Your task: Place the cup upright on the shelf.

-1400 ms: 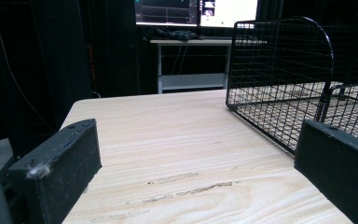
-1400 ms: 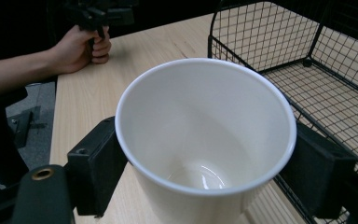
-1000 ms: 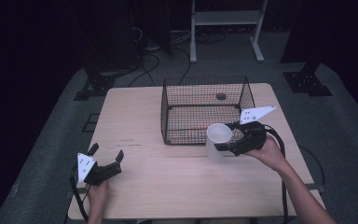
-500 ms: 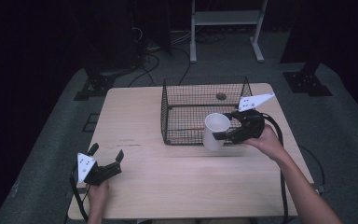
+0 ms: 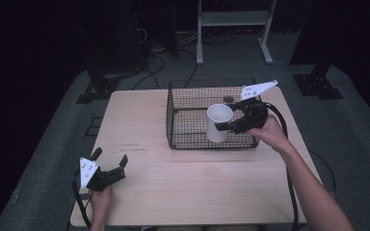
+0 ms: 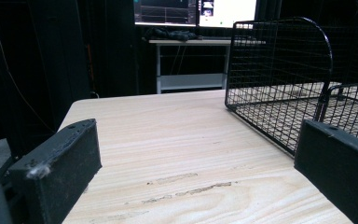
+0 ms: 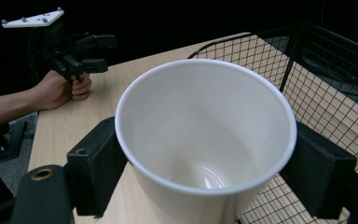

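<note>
On the left I have one gripper (image 5: pixel 110 172) resting low near the table's (image 5: pixel 139 130) front corner, its jaws spread wide with nothing between them. Right of it stands one wire basket (image 5: pixel 189 103). My right gripper (image 5: pixel 227 126) clamps one white cup (image 5: pixel 218 122), upright, above the basket's front edge.

We see the basket (image 5: pixel 192 139) at twelve o'clock on the table (image 5: pixel 183 183), the cup (image 5: pixel 218 122) over its five-o'clock corner.
</note>
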